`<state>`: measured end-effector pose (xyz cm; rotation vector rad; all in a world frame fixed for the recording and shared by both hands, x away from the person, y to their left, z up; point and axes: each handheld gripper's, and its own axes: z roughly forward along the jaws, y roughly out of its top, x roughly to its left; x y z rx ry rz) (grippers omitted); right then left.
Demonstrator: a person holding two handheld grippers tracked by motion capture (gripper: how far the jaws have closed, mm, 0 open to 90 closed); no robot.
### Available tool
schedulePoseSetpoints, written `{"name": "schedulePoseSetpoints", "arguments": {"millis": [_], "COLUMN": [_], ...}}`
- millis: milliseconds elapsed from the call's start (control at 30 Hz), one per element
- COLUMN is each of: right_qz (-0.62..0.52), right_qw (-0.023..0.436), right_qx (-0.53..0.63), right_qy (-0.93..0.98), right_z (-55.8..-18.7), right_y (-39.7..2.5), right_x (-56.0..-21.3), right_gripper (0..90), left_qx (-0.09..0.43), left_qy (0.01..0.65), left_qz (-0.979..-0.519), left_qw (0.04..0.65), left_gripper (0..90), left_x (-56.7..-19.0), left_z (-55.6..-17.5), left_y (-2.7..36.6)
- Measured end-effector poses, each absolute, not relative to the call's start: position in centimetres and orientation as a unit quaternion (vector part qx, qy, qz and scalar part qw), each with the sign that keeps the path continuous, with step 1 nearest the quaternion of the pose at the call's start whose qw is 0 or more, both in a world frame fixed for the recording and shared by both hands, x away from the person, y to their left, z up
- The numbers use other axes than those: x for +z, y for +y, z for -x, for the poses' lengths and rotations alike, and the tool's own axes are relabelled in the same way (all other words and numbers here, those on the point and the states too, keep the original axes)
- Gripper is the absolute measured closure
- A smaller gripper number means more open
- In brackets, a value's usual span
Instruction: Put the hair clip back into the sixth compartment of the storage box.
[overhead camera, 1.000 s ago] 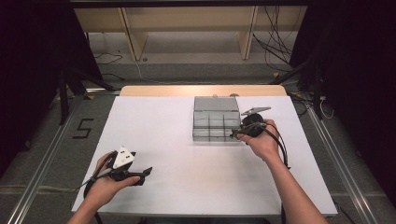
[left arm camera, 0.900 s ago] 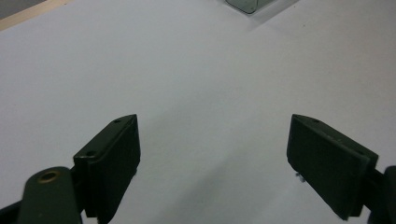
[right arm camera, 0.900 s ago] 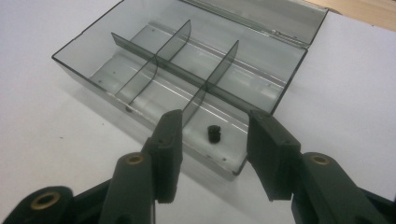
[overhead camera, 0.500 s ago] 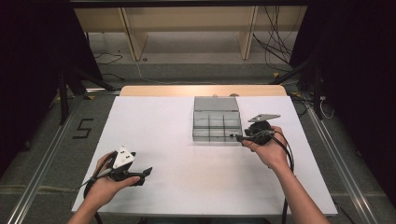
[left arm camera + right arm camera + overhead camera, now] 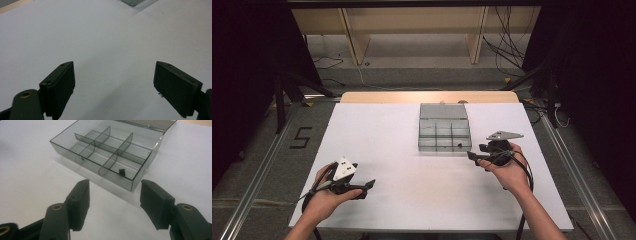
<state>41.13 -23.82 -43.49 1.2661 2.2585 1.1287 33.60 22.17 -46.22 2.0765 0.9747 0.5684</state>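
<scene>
Jaws gaping wide on both, I'm holding the right gripper (image 5: 473, 156) beside the compartment box (image 5: 445, 131), left gripper (image 5: 368, 186) hovering over the counter (image 5: 387, 130).

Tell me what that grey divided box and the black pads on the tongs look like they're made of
The divided box looks like smoke-tinted clear plastic with a glossy finish: the white table shows through its walls and dividers, and its edges catch light. The pads of the right tongs look like matte black rubber or foam, dull with no glare; which one can't be told.

The box (image 5: 105, 150) is smoky clear glossy plastic; the tabletop (image 5: 382, 135) is smooth matt white; the hand-held gripper (image 5: 113, 205) pads (image 5: 155, 202) are matt black.
</scene>
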Motion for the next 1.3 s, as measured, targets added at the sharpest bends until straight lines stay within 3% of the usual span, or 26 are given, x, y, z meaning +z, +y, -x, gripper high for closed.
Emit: {"name": "schedulePoseSetpoints", "arguments": {"millis": [400, 1300], "right_qz": [-0.434, -0.422], "right_qw": [0.154, 0.173], "right_qx": [0.429, 0.423], "right_qy": [0.777, 0.783], "right_z": [-39.1, -36.1], "right_y": [-25.9, -28.4], "right_x": [-44.3, -46.4], "right_gripper": [30.9, 26.8], "left_qx": [0.223, 0.218], "left_qy": [0.379, 0.378], "left_qz": [-0.815, -0.818], "left_qw": [0.377, 0.374], "left_gripper": [16.9, 17.0], "left_x": [-46.3, -46.3], "left_z": [-33.6, -33.6], "left_y": [22.1, 22.1]}}
